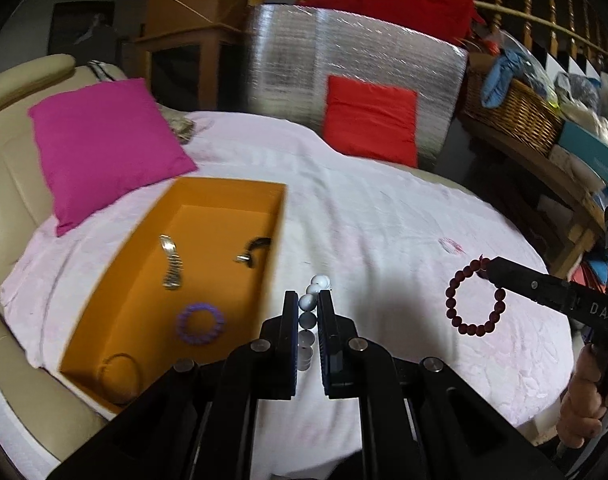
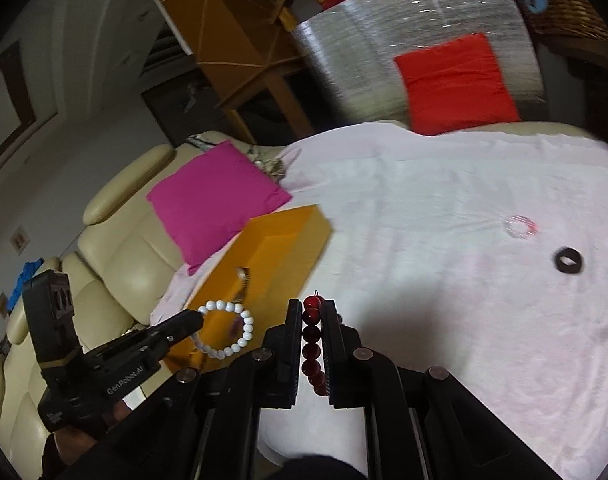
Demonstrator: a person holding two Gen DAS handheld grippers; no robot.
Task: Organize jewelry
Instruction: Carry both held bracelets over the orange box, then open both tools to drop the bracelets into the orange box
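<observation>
While both bracelets hang off the bedspread, left gripper grasps white bead bracelet; right gripper grasps dark red bead bracelet. Orange box lies left of frame, long axis running away; left gripper nearer, likely drops first.

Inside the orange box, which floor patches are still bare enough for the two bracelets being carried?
In the orange box, the far end beyond the silver watch band and the dark clasp piece is bare. So is the strip between those two. The near end is crowded by the purple bracelet and a thin hoop.
</observation>
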